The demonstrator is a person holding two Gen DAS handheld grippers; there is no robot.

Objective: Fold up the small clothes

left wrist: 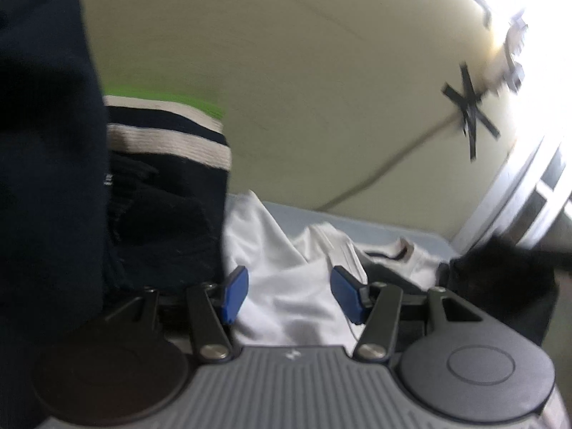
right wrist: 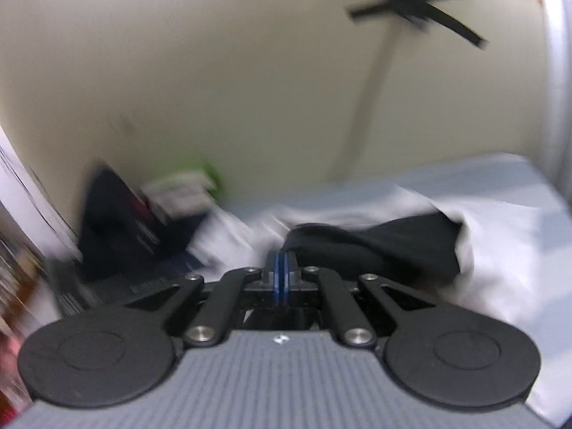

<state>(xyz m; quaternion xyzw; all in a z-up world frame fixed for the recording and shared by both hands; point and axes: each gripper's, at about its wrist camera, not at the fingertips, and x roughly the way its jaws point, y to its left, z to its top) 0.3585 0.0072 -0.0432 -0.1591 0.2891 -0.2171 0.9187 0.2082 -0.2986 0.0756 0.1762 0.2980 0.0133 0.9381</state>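
The left gripper (left wrist: 289, 295) is held with its blue pads (left wrist: 236, 293) spread wide and nothing between them, just above a crumpled white garment (left wrist: 286, 268) spread across a pale blue surface (left wrist: 357, 227). A dark navy garment (left wrist: 46, 143) with white stripes is piled to the left, beside a patch of green (left wrist: 161, 94). On the right, the right gripper (right wrist: 280, 275) is seen with its pads pressed together on the edge of a black garment (right wrist: 386, 246), which lies over white cloth (right wrist: 500, 236) just beyond the fingers. A cream wall (right wrist: 214, 71) at the far side is marked with crossed black tape (right wrist: 418, 3). The right view is blurred
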